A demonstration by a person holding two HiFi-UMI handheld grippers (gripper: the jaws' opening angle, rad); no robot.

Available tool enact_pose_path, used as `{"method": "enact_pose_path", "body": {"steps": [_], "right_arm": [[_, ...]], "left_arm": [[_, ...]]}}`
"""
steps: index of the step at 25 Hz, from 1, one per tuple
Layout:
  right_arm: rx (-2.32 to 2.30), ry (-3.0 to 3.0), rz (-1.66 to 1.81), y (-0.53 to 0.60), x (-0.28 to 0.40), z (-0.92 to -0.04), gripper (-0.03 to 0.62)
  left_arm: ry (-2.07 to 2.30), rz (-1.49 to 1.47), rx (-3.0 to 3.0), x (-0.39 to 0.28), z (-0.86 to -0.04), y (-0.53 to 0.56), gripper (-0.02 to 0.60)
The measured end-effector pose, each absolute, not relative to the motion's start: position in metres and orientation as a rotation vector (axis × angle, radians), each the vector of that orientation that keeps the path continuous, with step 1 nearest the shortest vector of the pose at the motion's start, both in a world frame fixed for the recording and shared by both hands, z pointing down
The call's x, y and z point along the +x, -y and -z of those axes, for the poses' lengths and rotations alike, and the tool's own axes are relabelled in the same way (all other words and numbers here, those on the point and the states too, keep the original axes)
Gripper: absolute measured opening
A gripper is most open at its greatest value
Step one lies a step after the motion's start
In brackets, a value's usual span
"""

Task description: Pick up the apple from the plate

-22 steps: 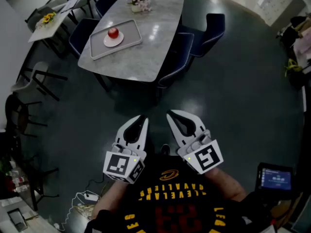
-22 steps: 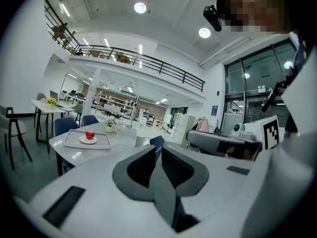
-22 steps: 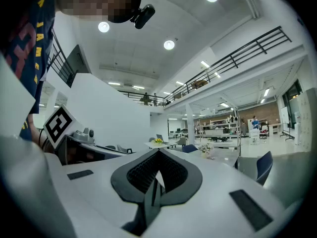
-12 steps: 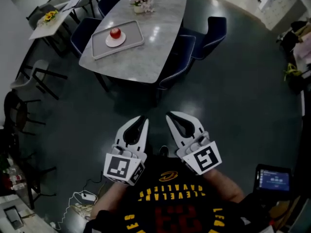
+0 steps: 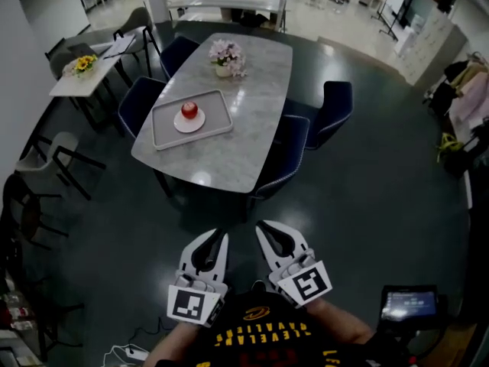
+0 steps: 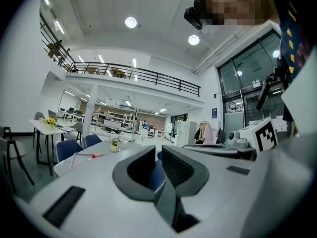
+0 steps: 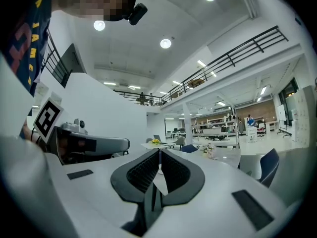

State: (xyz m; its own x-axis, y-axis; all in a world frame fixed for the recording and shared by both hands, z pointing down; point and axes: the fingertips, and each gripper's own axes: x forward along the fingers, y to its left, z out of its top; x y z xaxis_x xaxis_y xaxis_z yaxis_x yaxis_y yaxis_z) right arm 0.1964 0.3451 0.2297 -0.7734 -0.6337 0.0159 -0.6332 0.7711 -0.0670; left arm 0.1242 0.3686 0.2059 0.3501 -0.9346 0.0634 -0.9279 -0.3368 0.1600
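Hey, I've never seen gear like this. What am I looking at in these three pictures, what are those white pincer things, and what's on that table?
There is no robot: a person holds a tool in each hand, each ending in a two-jaw claw. The cubes with black squares belong to the tools. The top-down picture comes from a camera on the person's head; the left claw and right claw show at its bottom. The other two come from cameras riding on each tool, looking along its jaws. The left jaws stand slightly apart, the right ones together; neither holds anything. Some way ahead stands a grey table with a tray; on it a white plate carries the red apple to be picked up. Flowers stand at the table's far end.
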Motion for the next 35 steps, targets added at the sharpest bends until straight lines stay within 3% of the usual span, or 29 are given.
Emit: {"method": "enact_pose_path", "body": {"steps": [18,35], "right_arm": [[-1.159,-2.993,0.25,-0.271,0.06,-0.248,0.006],[-0.975,-2.949,0.469,-0.145,0.036,-0.262,0.006]], "left_arm": [[1.624,0.126,2.382,-0.034,-0.231,-0.303,0.041],[1.799,0.057,2.29,-0.06,-0.232,-0.198,0.041]]}}
